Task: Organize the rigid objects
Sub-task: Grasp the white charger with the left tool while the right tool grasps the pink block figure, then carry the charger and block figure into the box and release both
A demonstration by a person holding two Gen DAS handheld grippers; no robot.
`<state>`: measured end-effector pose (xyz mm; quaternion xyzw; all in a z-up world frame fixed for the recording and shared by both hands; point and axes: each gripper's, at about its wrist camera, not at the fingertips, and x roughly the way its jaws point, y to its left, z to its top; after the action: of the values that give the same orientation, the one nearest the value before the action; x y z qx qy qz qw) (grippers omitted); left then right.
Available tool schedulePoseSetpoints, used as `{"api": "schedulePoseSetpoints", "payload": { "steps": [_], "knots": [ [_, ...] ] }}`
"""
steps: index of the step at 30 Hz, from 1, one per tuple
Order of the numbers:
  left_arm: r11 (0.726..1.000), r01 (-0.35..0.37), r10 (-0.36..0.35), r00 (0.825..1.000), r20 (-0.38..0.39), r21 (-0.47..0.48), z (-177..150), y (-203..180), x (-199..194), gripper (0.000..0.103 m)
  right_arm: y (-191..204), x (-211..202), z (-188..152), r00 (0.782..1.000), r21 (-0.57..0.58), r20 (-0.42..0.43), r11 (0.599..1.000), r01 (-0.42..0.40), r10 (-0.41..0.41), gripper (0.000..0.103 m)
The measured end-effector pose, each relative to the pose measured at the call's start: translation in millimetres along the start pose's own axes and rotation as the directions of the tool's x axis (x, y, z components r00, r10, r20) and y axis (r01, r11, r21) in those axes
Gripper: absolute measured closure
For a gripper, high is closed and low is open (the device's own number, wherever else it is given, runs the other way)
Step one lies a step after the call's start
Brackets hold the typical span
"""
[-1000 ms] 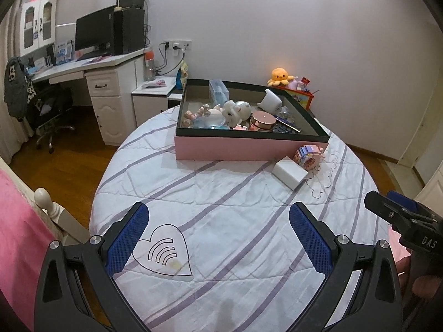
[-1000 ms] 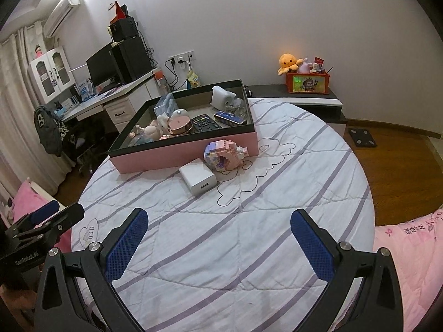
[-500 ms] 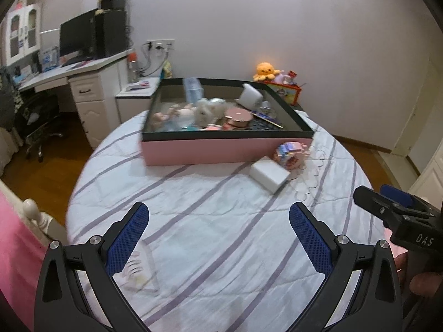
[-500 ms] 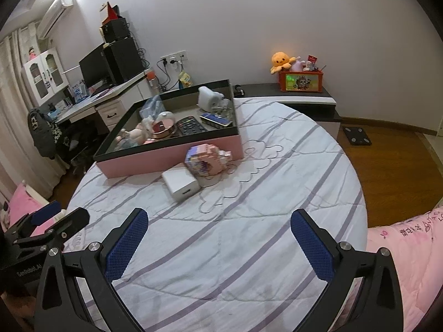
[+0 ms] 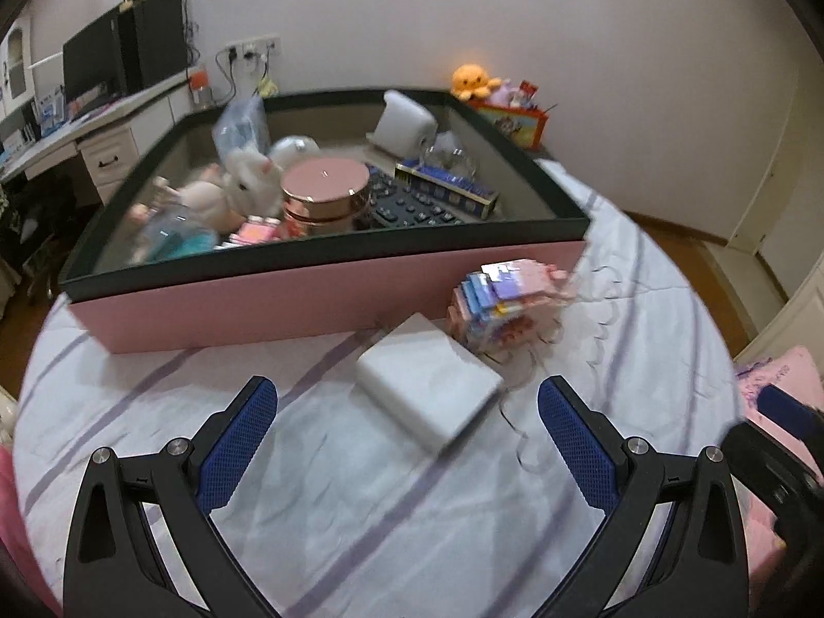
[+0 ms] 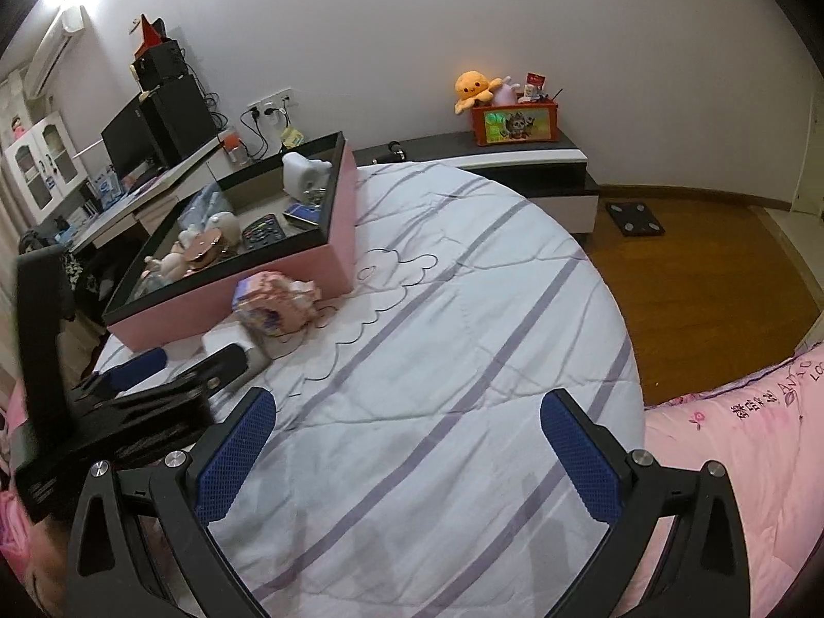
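Observation:
A white rectangular box [image 5: 430, 386] lies on the striped round bed, just ahead of my open, empty left gripper [image 5: 407, 438]. A pink and purple brick-built toy [image 5: 502, 301] stands right behind it, against the pink storage box with a dark rim [image 5: 329, 278]. That storage box holds several items: a rose-gold round tin [image 5: 327, 198], a white plush, a remote, a white speaker. My right gripper [image 6: 407, 456] is open and empty over bare quilt. In the right wrist view the toy [image 6: 275, 304] and the storage box [image 6: 288, 270] lie to the left, with the left gripper [image 6: 170, 376] partly covering the white box [image 6: 226, 342].
A desk with a monitor [image 6: 129, 147] and a white cabinet stand to the far left. A low bench with an orange octopus plush [image 6: 471, 87] and a red box runs along the wall. A pink pillow [image 6: 747, 438] lies at the right. A scale [image 6: 636, 219] lies on the wood floor.
My left gripper has moved forward and right, close up to the white box and toy. My right gripper has swung to the right, so the storage box now sits further left.

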<state>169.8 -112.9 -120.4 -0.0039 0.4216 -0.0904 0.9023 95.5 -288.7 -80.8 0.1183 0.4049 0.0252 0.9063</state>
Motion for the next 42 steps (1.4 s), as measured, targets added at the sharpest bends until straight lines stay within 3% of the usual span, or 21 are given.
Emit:
{"api": "schedulePoseSetpoints", "payload": {
  "steps": [3, 5, 6, 9, 13, 21, 26, 28, 29, 31, 42],
  "knots": [
    [1.0, -0.004, 0.003, 0.999, -0.032, -0.015, 5.0, 1.5, 18.9, 0.005, -1.6, 9.1, 3.8, 1.0, -0.002, -0.013, 1.0, -0.002, 0.002, 0.0],
    [1.0, 0.013, -0.014, 0.999, -0.043, -0.02, 5.6, 4.6, 23.5, 0.018, -0.5, 14.9, 5.5, 1.0, -0.005, -0.021, 1.0, -0.004, 0.004, 0.0],
    [1.0, 0.024, -0.025, 0.999, -0.031, -0.017, 6.4, 5.8, 21.7, 0.031, 0.7, 18.3, 7.0, 1.0, -0.007, -0.025, 1.0, -0.005, 0.005, 0.0],
    [0.998, 0.067, -0.067, 0.997, -0.034, 0.005, 5.6, 8.3, 20.4, 0.038, 6.0, 26.4, 10.9, 0.999, -0.017, -0.032, 1.0, -0.012, 0.011, 0.0],
    [0.996, 0.087, -0.087, 0.996, -0.032, -0.005, -0.1, 22.1, 11.4, 0.038, 20.6, 37.4, 16.8, 0.999, -0.04, -0.043, 0.999, -0.025, 0.023, 0.0],
    [0.999, 0.023, -0.023, 1.0, -0.013, -0.03, -19.6, 62.0, -13.9, 0.038, 62.6, 66.5, 26.5, 0.995, -0.112, -0.077, 0.991, -0.071, 0.063, 0.0],
    [0.999, 0.015, -0.015, 1.0, -0.009, -0.052, -22.3, 80.3, -18.4, 0.038, 81.0, 92.3, 32.6, 0.995, -0.122, -0.09, 0.991, -0.059, 0.049, 0.0],
    [0.998, 0.018, -0.018, 1.0, -0.008, -0.059, -23.1, 84.3, -19.0, 0.038, 83.7, 99.7, 31.9, 0.995, -0.122, -0.097, 0.991, -0.05, 0.039, 0.009],
    [0.998, 0.02, -0.021, 1.0, -0.007, -0.06, -22.7, 86.0, -18.6, 0.038, 84.6, 102.7, 30.8, 0.994, -0.129, -0.103, 0.991, -0.044, 0.03, 0.027],
    [0.998, 0.024, -0.024, 1.0, -0.005, -0.065, -22.1, 87.0, -17.7, 0.038, 86.7, 100.6, 28.7, 0.996, -0.155, -0.094, 0.988, -0.007, -0.008, 0.042],
    [0.996, 0.026, -0.024, 0.999, 0.026, -0.083, -25.5, 92.5, -34.3, 0.038, 84.7, 66.5, 21.9, 0.997, -0.154, -0.071, 0.987, -0.039, 0.028, 0.046]
  ]
}}
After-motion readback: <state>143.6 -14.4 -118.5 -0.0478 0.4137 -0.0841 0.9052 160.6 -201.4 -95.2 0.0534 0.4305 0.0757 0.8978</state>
